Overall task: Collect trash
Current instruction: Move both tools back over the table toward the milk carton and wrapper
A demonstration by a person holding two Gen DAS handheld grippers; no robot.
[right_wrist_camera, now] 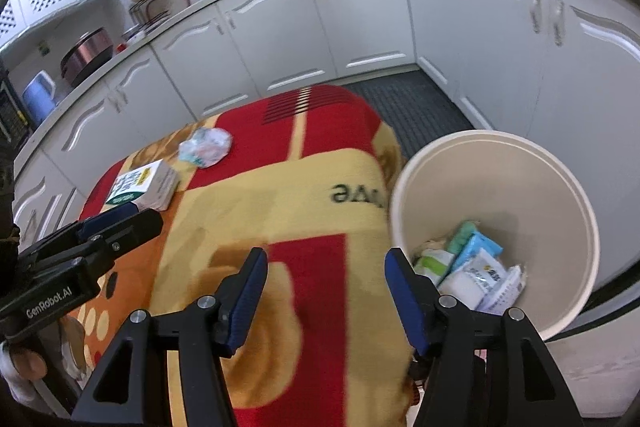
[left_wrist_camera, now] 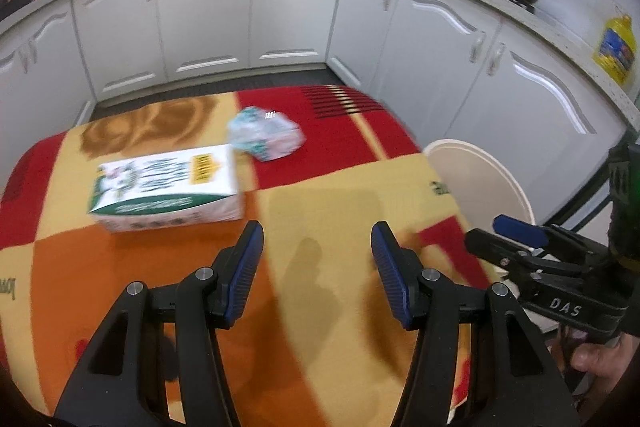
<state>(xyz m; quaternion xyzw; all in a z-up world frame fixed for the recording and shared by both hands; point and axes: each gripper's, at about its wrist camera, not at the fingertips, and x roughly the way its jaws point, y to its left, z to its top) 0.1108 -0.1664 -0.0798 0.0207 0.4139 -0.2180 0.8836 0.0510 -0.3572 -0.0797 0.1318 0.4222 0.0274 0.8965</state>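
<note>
Blanket (left_wrist_camera: 328, 187) red, orange, yellow blocks (black stripes far end); carton (left_wrist_camera: 168, 187) green-white; bin (right_wrist_camera: 520, 179) cream.

Box (left_wrist_camera: 168, 187): print blurred, unreadable.
Wad (left_wrist_camera: 266, 133): smeared, 12 o'clock of box.
Bin (left_wrist_camera: 480, 183): lower part hidden by right gripper (left_wrist_camera: 516, 239).

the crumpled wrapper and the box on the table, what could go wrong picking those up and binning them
1. The crumpled wrapper touches the box; grabbing one may nudge the other.
2. The box looks wider than the gap of the empty left gripper, so its fingers may slip off.
3. The bin stands beside the table edge, so a short drop may miss.
</note>
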